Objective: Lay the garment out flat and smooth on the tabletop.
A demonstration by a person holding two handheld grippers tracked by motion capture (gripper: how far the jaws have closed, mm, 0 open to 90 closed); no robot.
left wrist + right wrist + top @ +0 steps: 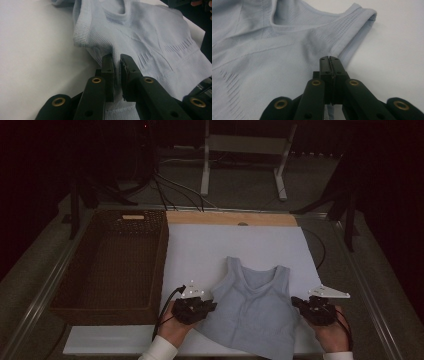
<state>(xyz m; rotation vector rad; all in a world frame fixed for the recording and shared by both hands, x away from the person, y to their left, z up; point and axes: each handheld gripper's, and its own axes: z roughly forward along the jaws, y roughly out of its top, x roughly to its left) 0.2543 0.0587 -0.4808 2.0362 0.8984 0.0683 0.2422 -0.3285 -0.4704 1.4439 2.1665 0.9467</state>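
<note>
Pale blue vest (256, 307) flat on the white desk (200, 250), near edge; left gripper (212, 306) pinching its left side; right gripper (296, 302) clamped on its right side; basket (112, 265) far left

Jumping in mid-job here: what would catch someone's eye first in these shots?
First the pale blue tank top spread on the white board at the near edge, neckline away from the person. The left gripper is pinched on fabric under one armhole, and the right gripper is shut on the opposite side edge. A dark wicker basket sits to the left.
</note>
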